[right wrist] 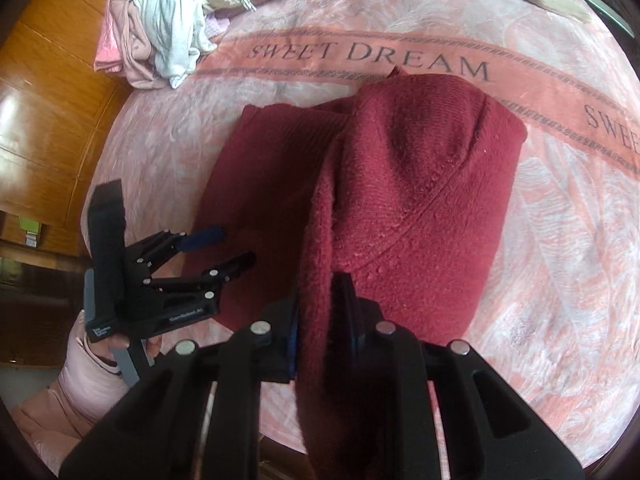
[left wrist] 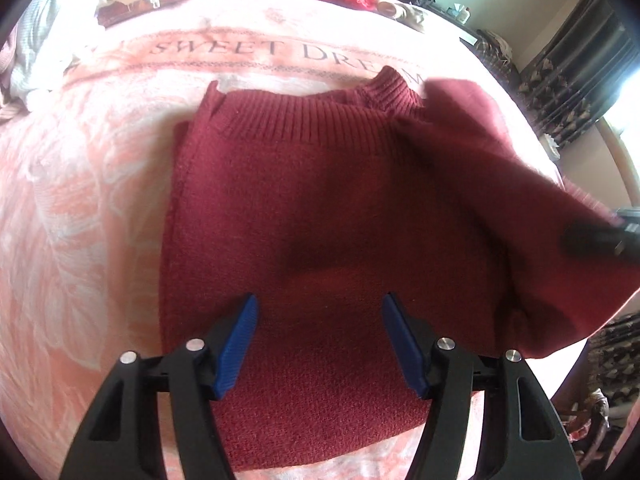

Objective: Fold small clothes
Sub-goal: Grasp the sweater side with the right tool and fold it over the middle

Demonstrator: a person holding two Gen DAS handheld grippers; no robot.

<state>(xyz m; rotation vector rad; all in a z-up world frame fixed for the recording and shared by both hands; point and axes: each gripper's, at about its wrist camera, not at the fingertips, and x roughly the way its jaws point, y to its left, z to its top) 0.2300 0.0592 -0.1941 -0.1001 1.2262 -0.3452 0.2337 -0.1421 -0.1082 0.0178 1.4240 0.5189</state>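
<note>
- We saw the dark red sweater lying on the pink blanket, below its "SWEET DREAM" lettering;
- our left gripper hovered over it, blue pads apart, holding nothing;
- our right gripper was clamped on a lifted sweater edge.

There was one dark red sweater under and ahead of two grippers, the left gripper and the right gripper. One pink blanket lay below. One heap of pale clothes sat far ahead to the left.
</note>
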